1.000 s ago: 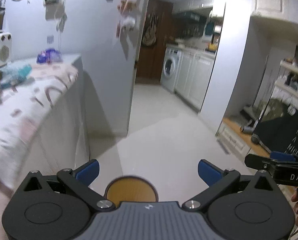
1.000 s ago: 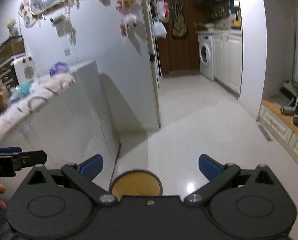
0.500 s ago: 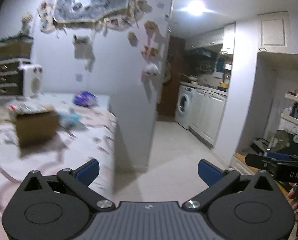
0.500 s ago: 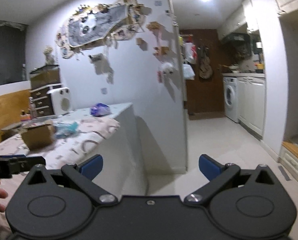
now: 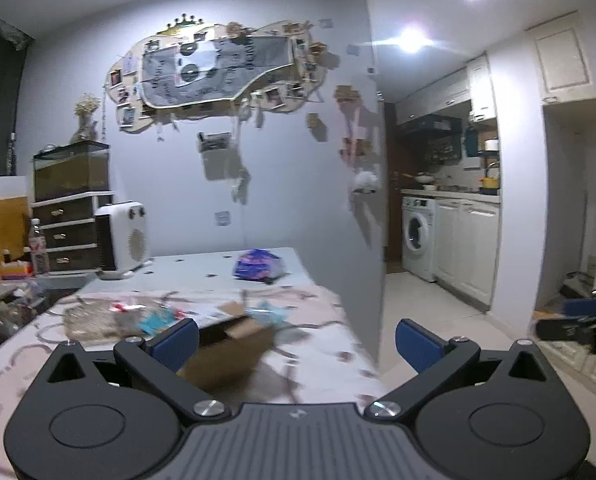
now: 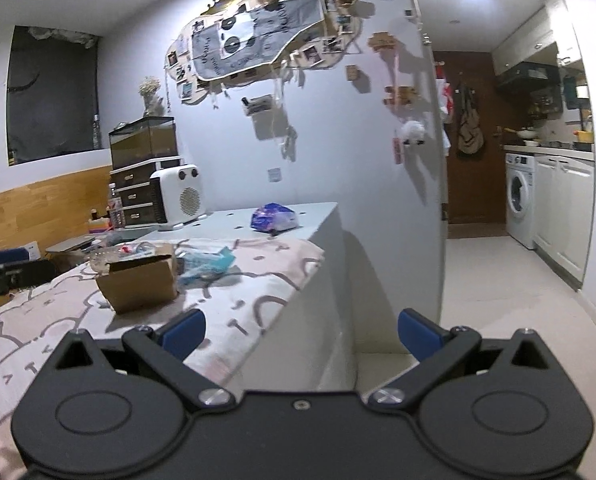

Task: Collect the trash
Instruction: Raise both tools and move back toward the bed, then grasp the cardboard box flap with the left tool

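Both hand-held grippers, left [image 5: 296, 338] and right [image 6: 300, 330], hang spread apart, empty, near the cardboard box [image 6: 139, 282].

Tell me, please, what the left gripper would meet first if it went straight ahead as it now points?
Probably the open cardboard box on the patterned tablecloth, which lies between the open left gripper fingers; depth is unclear.

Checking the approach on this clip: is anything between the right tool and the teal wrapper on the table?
Nothing visible blocks it. The right tool is open and empty, and only bare patterned tablecloth lies before the teal wrapper. The cardboard box sits just left of the wrapper, beside that line rather than across it.
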Motion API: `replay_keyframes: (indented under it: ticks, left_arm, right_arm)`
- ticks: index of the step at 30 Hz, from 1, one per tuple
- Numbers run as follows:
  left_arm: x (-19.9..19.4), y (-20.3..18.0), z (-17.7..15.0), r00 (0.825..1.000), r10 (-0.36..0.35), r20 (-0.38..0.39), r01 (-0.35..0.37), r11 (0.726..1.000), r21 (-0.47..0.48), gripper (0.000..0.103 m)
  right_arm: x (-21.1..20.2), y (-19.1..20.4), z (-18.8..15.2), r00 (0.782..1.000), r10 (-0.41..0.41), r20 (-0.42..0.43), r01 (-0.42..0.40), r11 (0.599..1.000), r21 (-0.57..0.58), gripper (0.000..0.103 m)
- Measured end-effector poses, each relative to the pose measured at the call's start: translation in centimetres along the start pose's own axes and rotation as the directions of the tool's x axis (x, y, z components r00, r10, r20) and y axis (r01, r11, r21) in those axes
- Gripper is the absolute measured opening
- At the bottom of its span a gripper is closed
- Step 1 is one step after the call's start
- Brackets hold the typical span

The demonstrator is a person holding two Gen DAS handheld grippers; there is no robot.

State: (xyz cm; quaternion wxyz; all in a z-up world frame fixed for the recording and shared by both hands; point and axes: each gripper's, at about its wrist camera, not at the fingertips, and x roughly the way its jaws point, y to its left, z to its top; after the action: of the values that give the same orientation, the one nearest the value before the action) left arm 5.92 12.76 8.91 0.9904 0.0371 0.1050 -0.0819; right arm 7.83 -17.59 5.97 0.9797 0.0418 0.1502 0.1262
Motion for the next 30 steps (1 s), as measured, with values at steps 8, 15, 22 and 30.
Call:
replay_keyframes:
  ticks: [8, 15, 22, 30]
  left_arm:
    - [6.1, 5.9, -1.2, 0.995, -0.021, -0.099, 0.028, 0.998, 0.062, 0.081]
    - [11.1, 8.2, -3.6, 0.981, -0.029, -0.192, 0.051, 0.993, 0.109, 0.062]
    - [14.2, 9.9, -4.1, 0.975, -0.035, -0.217, 0.065, 0.989, 0.133, 0.053]
    - [14.9, 9.2, -5.4, 0.953, -0.109, -0.282, 0.145, 0.983, 0.111, 0.019]
  right_arm:
    - [4.4, 2.6, 2.3, 0.999, 0.022, -0.026, -0.023, 0.999, -0.036, 0.103]
    - [7.8, 3.7, 2.7, 0.997, 0.015, -0.07, -0.016, 1.0, -0.013, 0.103]
    - [10.8, 4.7, 2.8, 0.992, 0.044, -0.114, -0.044, 0.999, 0.009, 0.103]
    - [14.8, 6.6, 3.8, 0.985, 0.111, -0.13, -0.107, 0.993, 0.039, 0.102]
